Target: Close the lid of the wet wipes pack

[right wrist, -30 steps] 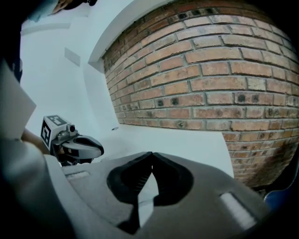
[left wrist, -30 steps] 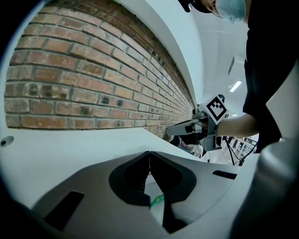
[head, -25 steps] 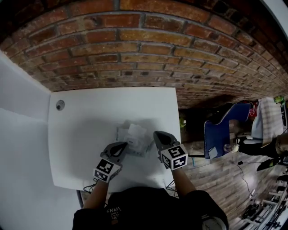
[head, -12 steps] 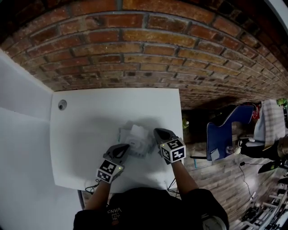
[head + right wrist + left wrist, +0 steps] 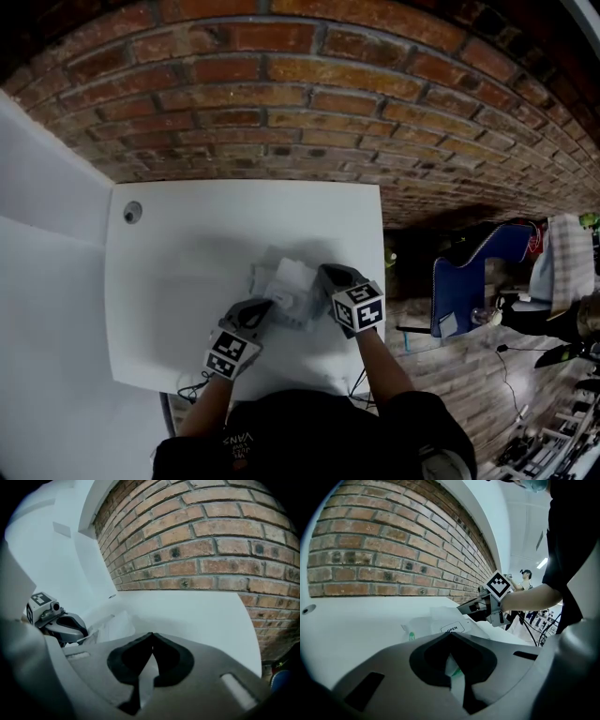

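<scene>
The wet wipes pack (image 5: pixel 284 292) lies on the white table (image 5: pixel 187 253), near its front right part. It is a crinkly clear-white pouch with green print (image 5: pixel 411 636). Its flap with the word OPEN (image 5: pixel 453 629) faces my left gripper, and a white sheet (image 5: pixel 443 614) stands up behind it. My left gripper (image 5: pixel 263 308) is shut, its tips at the pack's near left edge. At the pack's right side is my right gripper (image 5: pixel 325 276), also shut with nothing seen between its jaws. Each gripper shows in the other's view: right gripper (image 5: pixel 474 609), left gripper (image 5: pixel 77 631).
A brick wall (image 5: pixel 300 103) runs along the table's far edge. A small round hole (image 5: pixel 133 212) sits in the far left corner. The table's right edge (image 5: pixel 382 253) drops to a wooden floor with a blue chair (image 5: pixel 469 272). A white panel (image 5: pixel 47 281) borders the left.
My right gripper has moved left, closer against the pack's right side. The left gripper has edged a little forward toward the pack. The pack stays in place.
</scene>
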`<state>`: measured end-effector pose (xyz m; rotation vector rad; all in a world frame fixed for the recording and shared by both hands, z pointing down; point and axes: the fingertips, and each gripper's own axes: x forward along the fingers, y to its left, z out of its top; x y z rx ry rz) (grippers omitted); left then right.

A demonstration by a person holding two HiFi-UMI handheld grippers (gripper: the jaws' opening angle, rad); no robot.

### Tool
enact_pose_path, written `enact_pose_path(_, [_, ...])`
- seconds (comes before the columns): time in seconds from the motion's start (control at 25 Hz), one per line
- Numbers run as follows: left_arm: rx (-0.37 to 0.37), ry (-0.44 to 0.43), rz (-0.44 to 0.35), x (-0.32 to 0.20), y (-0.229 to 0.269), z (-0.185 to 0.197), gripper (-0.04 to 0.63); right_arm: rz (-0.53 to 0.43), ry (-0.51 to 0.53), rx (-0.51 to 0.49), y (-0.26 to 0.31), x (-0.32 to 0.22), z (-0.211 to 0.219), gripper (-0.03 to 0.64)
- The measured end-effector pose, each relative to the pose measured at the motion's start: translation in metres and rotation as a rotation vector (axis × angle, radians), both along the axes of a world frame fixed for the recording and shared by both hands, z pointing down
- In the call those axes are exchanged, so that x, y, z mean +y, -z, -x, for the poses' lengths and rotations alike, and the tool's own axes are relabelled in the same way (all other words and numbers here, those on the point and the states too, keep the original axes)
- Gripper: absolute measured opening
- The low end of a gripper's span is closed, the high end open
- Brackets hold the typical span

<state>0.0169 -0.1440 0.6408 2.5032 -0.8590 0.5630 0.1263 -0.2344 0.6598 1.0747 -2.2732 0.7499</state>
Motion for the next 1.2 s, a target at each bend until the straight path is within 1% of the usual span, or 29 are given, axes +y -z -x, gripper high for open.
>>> enact_pose_path(0.44, [-0.004,-0.007,0.006,0.0,-0.003,0.0,0.0,-0.042,0.004,-0.043,0.022,-0.001,0.009,-0.002])
enact_pose_path(0.72, [-0.022,-0.018,0.005,0.0,-0.001,0.0,0.0,-0.08,0.012,-0.06,0.038,0.006,0.013,-0.002])
enact_pose_path(0.84, [-0.023,-0.017,0.01,0.002,0.0,0.0,0.0,-0.079,0.004,-0.072,0.042,0.008,0.012,-0.002])
enact_pose_path(1.04, [-0.02,-0.016,0.009,0.002,0.003,0.002,0.0,-0.072,0.043,-0.142,0.051,0.016,0.029,-0.002])
enact_pose_path(1.12, [-0.021,-0.017,0.01,0.003,0.002,0.001,0.0,-0.075,0.009,-0.133,0.049,0.014,0.026,-0.002])
enact_pose_path(1.2, [-0.021,-0.022,0.013,0.004,0.002,0.001,0.0,-0.058,-0.055,-0.106,0.04,0.011,0.013,-0.002])
